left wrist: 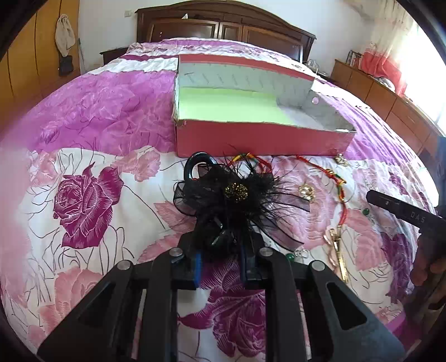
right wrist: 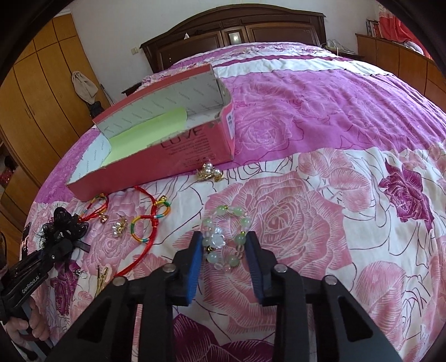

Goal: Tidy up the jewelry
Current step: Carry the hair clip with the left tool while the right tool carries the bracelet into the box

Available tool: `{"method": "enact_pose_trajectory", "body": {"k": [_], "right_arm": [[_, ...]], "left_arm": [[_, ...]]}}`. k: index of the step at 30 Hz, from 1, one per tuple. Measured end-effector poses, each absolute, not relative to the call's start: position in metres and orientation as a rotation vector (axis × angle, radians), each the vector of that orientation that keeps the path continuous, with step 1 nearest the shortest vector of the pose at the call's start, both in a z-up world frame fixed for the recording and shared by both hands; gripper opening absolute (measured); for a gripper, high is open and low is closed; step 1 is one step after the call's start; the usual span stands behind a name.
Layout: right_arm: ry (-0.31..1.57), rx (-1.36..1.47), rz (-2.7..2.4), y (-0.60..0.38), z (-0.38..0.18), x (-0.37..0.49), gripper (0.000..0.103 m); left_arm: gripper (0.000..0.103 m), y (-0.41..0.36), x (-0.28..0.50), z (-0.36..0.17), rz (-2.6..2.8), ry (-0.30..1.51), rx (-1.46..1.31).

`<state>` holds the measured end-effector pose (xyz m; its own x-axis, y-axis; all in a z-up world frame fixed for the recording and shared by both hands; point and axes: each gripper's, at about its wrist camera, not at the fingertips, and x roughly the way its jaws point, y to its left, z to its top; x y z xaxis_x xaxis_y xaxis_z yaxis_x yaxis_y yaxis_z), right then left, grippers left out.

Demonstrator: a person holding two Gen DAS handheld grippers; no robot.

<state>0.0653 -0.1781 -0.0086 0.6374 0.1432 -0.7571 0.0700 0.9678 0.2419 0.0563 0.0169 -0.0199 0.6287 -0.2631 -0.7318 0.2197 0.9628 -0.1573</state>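
A black feathered hair bow (left wrist: 234, 195) with a gold bead centre sits between the fingers of my left gripper (left wrist: 223, 256), which is shut on its lower part, just above the floral bedspread. The feathers hide the fingertips. In the right wrist view the same bow (right wrist: 69, 231) shows at the far left. My right gripper (right wrist: 225, 242) is down on the bed, its blue pads (right wrist: 196, 250) pressed on both sides of a green bead bracelet (right wrist: 223, 236) with a white flower. An open pink shoebox (left wrist: 251, 139) (right wrist: 195, 144) lined with green paper stands behind the jewelry.
Red cord bracelets (right wrist: 150, 222) with coloured bands, a pearl brooch (right wrist: 210, 171), gold earrings (right wrist: 120, 227) and a gold clip (left wrist: 338, 250) lie scattered on the bedspread (right wrist: 306, 222) before the box. A dark headboard (left wrist: 223, 25), wooden wardrobes (right wrist: 41, 83) and a dresser (left wrist: 376, 83) surround the bed.
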Motion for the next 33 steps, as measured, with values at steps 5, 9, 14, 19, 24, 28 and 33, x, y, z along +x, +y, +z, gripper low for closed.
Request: {"method": "enact_pose_trajectory", "body": {"k": [5, 9, 14, 19, 24, 28, 33], "right_arm": [[0.857, 0.264, 0.056, -0.178, 0.0, 0.057, 0.033], [0.834, 0.256, 0.066, -0.177, 0.008, 0.051, 0.033], [0.799, 0.245, 0.076, -0.174, 0.021, 0.042, 0.033], [0.768, 0.234, 0.085, -0.172, 0.033, 0.036, 0.033], [0.732, 0.214, 0.092, -0.168, 0.045, 0.029, 0.033], [0.706, 0.203, 0.1, -0.165, 0.054, 0.027, 0.033], [0.679, 0.19, 0.107, -0.162, 0.067, 0.029, 0.033]], "left_arm": [[0.012, 0.02, 0.044, -0.01, -0.296, 0.821, -0.054], [0.012, 0.02, 0.038, -0.002, -0.301, 0.804, -0.06], [0.012, 0.025, 0.03, 0.01, -0.307, 0.773, -0.074], [0.012, 0.025, 0.024, 0.023, -0.311, 0.736, -0.083], [0.012, 0.022, 0.021, 0.031, -0.311, 0.712, -0.083], [0.012, 0.018, 0.024, 0.038, -0.304, 0.699, -0.069], [0.012, 0.014, 0.032, 0.045, -0.299, 0.693, -0.057]]}}
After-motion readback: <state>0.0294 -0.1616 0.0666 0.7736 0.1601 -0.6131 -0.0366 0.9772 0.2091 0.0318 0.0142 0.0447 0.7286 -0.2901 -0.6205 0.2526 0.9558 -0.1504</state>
